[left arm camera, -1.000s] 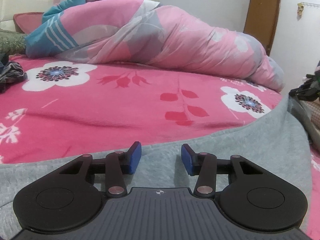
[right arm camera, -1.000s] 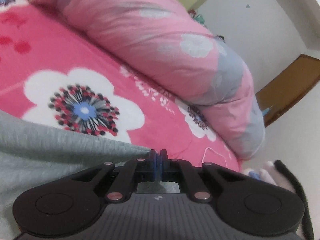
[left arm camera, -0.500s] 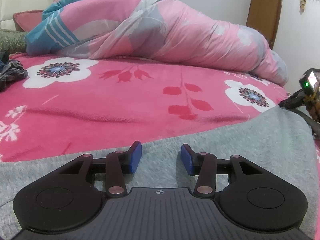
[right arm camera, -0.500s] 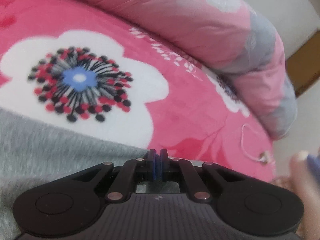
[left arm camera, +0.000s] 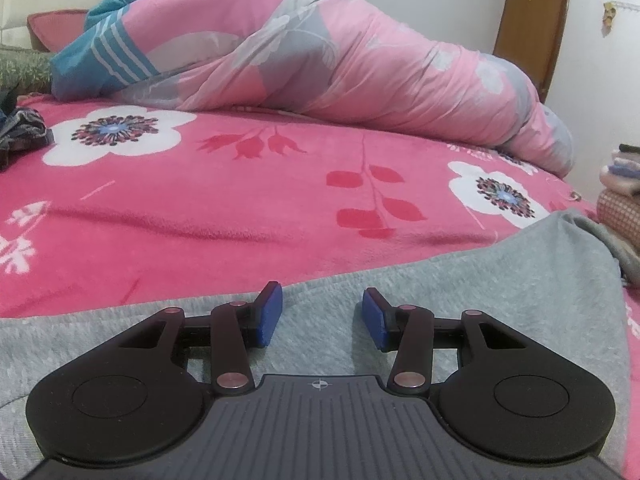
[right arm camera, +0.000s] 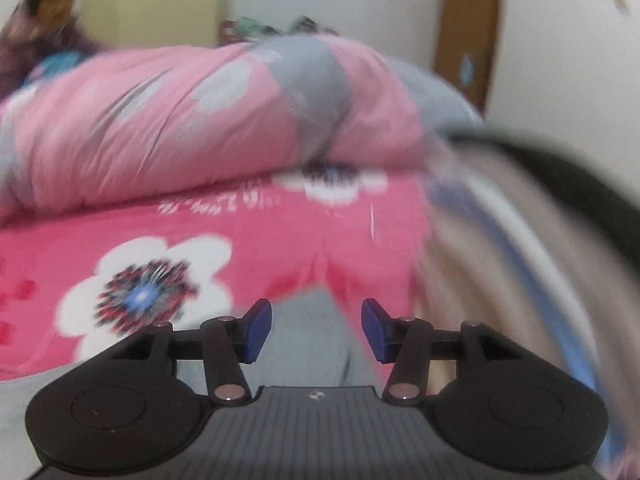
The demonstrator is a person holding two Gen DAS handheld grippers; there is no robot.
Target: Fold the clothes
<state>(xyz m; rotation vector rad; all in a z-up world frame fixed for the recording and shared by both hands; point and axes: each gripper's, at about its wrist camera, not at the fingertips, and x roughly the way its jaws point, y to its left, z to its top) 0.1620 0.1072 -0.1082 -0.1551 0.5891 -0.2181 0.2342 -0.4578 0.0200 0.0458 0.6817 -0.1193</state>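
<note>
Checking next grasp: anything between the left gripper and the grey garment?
Nothing visible. The left gripper is open right over the grey garment, with only that cloth showing between its fingers. The pink bedspread beyond is bare.

Soft even light, right view motion-blurred

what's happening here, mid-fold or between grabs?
Between grabs, it seems. A person holds both grippers over a grey garment spread on the pink floral bedspread. The left gripper is open with its fingers just above the cloth. The right gripper is open too and grips nothing; its view is motion-blurred.
</note>
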